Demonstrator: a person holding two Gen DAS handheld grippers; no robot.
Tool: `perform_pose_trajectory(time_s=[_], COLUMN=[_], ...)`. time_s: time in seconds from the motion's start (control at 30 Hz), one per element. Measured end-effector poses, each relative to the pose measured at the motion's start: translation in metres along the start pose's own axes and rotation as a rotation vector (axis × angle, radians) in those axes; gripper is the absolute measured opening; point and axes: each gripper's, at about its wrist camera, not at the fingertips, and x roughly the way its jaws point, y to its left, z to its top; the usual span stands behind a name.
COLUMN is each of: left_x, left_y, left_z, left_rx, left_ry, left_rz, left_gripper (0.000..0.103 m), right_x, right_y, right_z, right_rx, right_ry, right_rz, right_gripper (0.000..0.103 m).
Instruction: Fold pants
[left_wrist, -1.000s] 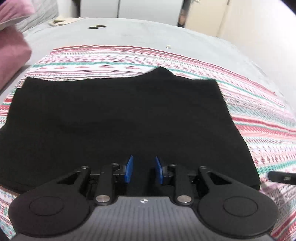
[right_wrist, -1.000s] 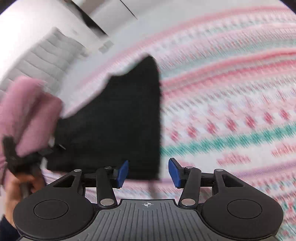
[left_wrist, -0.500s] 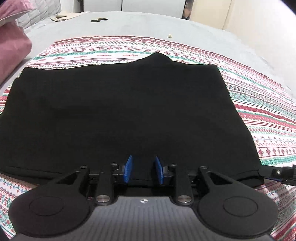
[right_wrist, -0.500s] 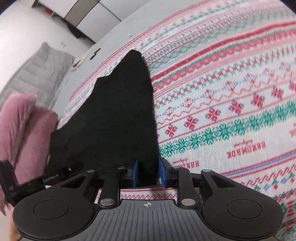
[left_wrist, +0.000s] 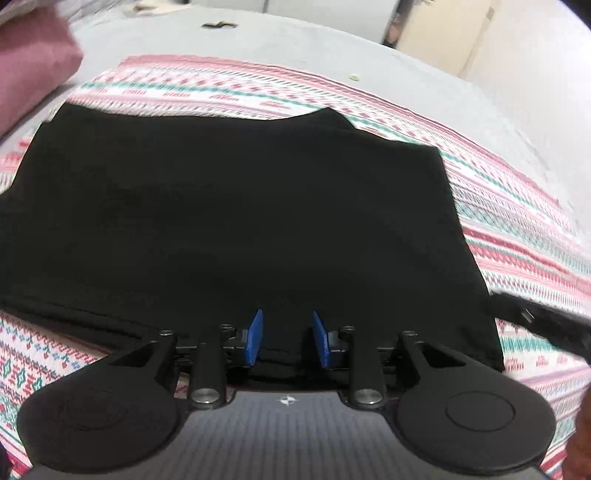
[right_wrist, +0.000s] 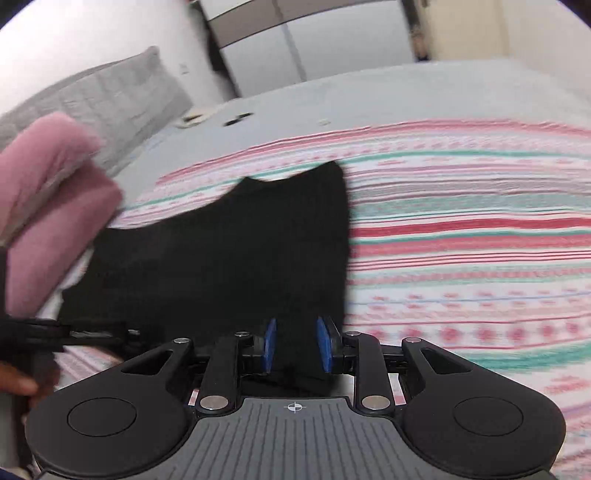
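Blurred black pants (right_wrist: 229, 266) hem seemingly pinched in right gripper (right_wrist: 294, 349).

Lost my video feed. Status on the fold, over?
Both tools, left and right, clamped on near hem of black pants. Pants flat on patterned blanket. Nothing in the way.
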Motion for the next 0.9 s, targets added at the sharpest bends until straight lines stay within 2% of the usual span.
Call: perform_pose_trajectory(time_s=[0.17, 0.3, 0.4, 0.47, 0.63, 0.7, 0.77, 0.83, 0.9], left_x=[-0.001, 0.002, 0.002, 0.003, 0.005, 0.005, 0.008, 0.007, 0.007], left_y=[0.037, 0.051, 0.055, 0.059, 0.066, 0.068, 0.071, 0.073, 0.074], left_z=[0.007, 0.002, 0.002, 0.002, 0.004, 0.005, 0.007, 0.008, 0.006], left_rx=[-0.175, -0.240, -0.253, -0.276, -0.305, -0.315, -0.331, -0.335, -0.334], left_ry=[0.015, 0.020, 0.026, 0.037, 0.059, 0.066, 0.074, 0.077, 0.075], left_rz=[-0.042, -0.068, -0.062, -0.074, -0.105, -0.117, -0.128, -0.132, -0.137], left_gripper=[0.060, 0.059, 0.050, 0.048, 0.045, 0.045, 0.045, 0.045, 0.045], right_x=[0.077, 0.148, 0.194, 0.219, 0.261, 0.272, 0.275, 0.262, 0.235], right_y=[0.050, 0.092, 0.119, 0.121, 0.107, 0.108, 0.118, 0.129, 0.133], right_z=[0.058, 0.083, 0.088, 0.100, 0.147, 0.155, 0.153, 0.146, 0.134], right_rx=[-0.075, -0.113, -0.192, -0.194, -0.074, -0.086, -0.126, -0.119, -0.098], right_ry=[0.090, 0.224, 0.282, 0.269, 0.189, 0.140, 0.108, 0.095, 0.098], right_rz=[0.111, 0.205, 0.196, 0.184, 0.136, 0.047, -0.027, -0.060, 0.004], right_gripper=[0.026, 0.026, 0.024, 0.022, 0.015, 0.013, 0.013, 0.026, 0.027])
